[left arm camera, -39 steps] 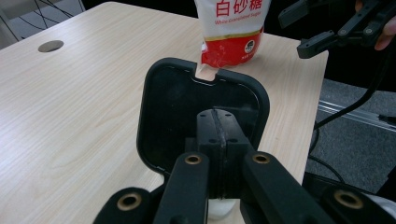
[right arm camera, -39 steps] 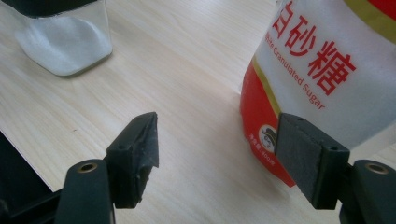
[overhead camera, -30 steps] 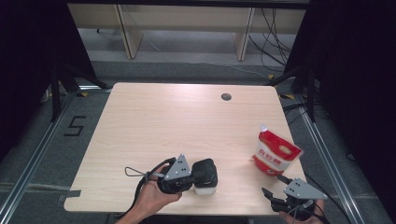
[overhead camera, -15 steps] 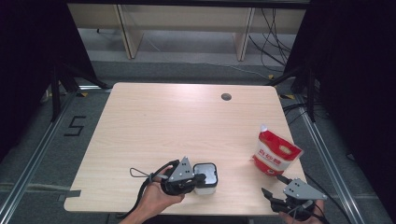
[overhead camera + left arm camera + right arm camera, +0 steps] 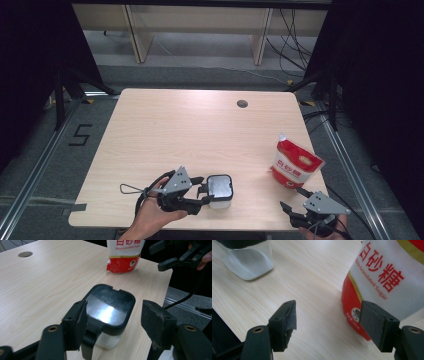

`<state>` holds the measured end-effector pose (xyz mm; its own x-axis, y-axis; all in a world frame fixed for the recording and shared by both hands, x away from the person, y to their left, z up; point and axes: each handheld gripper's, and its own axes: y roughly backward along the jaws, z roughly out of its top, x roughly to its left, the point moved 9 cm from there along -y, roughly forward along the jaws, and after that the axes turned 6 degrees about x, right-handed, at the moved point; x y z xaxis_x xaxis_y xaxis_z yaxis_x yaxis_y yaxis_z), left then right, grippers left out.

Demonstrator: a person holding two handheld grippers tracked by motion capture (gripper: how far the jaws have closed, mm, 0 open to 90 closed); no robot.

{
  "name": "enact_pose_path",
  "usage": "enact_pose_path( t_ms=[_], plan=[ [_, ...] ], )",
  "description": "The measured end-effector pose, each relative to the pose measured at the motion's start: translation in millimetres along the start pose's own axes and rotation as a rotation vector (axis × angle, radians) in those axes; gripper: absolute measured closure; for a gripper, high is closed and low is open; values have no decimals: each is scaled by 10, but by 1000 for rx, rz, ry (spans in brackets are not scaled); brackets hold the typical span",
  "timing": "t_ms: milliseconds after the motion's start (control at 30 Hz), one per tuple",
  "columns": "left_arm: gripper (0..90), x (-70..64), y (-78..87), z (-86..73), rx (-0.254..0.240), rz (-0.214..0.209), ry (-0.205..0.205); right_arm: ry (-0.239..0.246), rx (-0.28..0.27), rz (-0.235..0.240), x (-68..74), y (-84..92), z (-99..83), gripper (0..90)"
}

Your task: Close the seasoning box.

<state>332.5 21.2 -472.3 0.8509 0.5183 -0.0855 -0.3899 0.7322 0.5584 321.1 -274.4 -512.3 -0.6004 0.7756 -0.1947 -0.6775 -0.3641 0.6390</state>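
A clear square jar with a black lid (image 5: 220, 187) stands near the table's front edge and holds white grains. My left gripper (image 5: 201, 192) is just left of it and open. In the left gripper view the jar's lid (image 5: 110, 305) lies between the spread jaws of the left gripper (image 5: 116, 323), with a gap on the right side. A red and white sugar bag (image 5: 295, 162) stands upright at the right. Just in front of the bag, my right gripper (image 5: 294, 199) is open. The right gripper view has the bag (image 5: 382, 277) beyond the right jaw of the right gripper (image 5: 328, 322), which is empty.
A round cable hole (image 5: 242, 103) sits at the table's far side. The wooden table (image 5: 190, 135) has its front edge close under both hands. The right gripper (image 5: 180, 257) appears far off in the left gripper view. The jar (image 5: 249, 262) stands at the upper left of the right gripper view.
My left gripper has drawn back to the left off the jar, so the black lid now shows. The right gripper and the bag have barely moved.
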Motion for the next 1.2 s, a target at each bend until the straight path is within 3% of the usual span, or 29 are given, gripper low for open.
enact_pose_path(
  t_ms=[133,167,300,467,500,533,667,767,833,867,900,1000,1033,1067,1200],
  plan=[
    [316,67,162,-144,-9,24,11,8,7,4,15,-10,-7,312],
    [302,93,198,-195,5,23,-4,4,6,1,15,-8,-6,311],
    [284,148,268,-377,7,49,47,-9,15,8,43,-8,-12,311],
    [272,194,327,-555,35,63,60,7,11,6,37,-14,-9,310],
    [271,200,328,-571,20,63,53,-13,17,9,58,-8,-18,310],
    [270,192,343,-613,30,63,73,-9,17,12,56,-6,-18,309],
    [265,206,369,-721,43,66,43,6,9,12,38,-11,-17,308],
    [261,187,369,-818,62,84,68,3,17,15,53,-20,-27,305],
    [253,195,368,-899,96,95,39,18,21,15,60,-28,-29,301],
    [251,192,367,-915,97,94,33,21,27,17,74,-33,-32,299],
    [251,169,356,-929,91,89,58,5,33,15,93,-35,-41,297],
    [249,187,344,-961,98,103,22,16,33,23,92,-47,-42,281],
    [247,171,330,-972,101,103,45,-1,40,25,112,-47,-53,279],
    [246,173,319,-971,96,108,40,26,34,32,102,-55,-45,277],
    [242,174,299,-1002,121,112,23,29,37,28,109,-63,-51,264]
  ],
)
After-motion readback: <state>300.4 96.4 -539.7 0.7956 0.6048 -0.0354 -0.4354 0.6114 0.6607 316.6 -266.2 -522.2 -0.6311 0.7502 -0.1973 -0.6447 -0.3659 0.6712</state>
